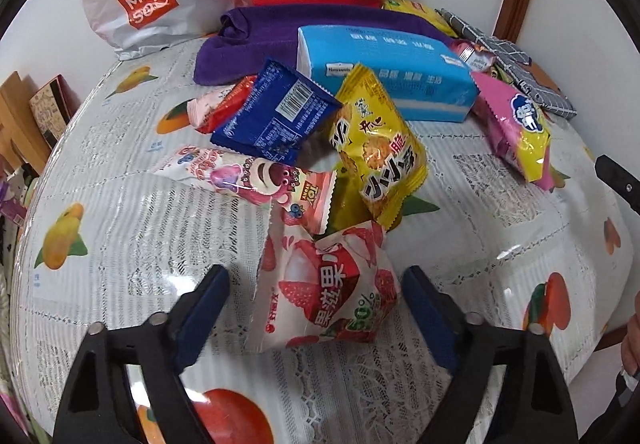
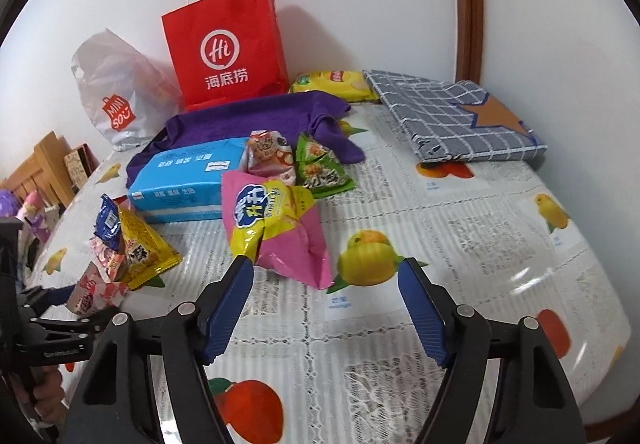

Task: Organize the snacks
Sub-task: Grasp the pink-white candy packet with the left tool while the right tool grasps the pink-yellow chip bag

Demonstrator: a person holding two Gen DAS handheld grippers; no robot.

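- Left gripper (image 1: pixel 316 308): jaws stand wide, one blue pad on each side of the lychee snack bag (image 1: pixel 326 284), which lies on the table (image 1: pixel 132 244); a gap shows between the left pad and the bag, while on the right the bag's edge seems just short of the pad, though the view there is too close to be sure
- Right gripper (image 2: pixel 326 272): jaws open with nothing clamped; the left fingertip (image 2: pixel 240 268) sits right at the lower yellow corner of the pink and yellow snack bag (image 2: pixel 276 224) and may touch it, while the right pad stands clear over a printed yellow fruit on the tablecloth
- Behind the lychee bag lies a loose heap: a pink bear packet (image 1: pixel 248 176), a yellow snack packet (image 1: pixel 376 152), a blue packet (image 1: pixel 276 116) and a red packet (image 1: pixel 228 104)
- A blue tissue pack (image 1: pixel 384 80) lies on a purple towel (image 1: pixel 236 44), with a green packet (image 2: pixel 320 164) just beside the towel's corner
- At the back wall stand a red paper bag (image 2: pixel 228 48) and a white plastic bag (image 2: pixel 116 100); a checked cloth bundle (image 2: pixel 456 116) lies at the far right corner
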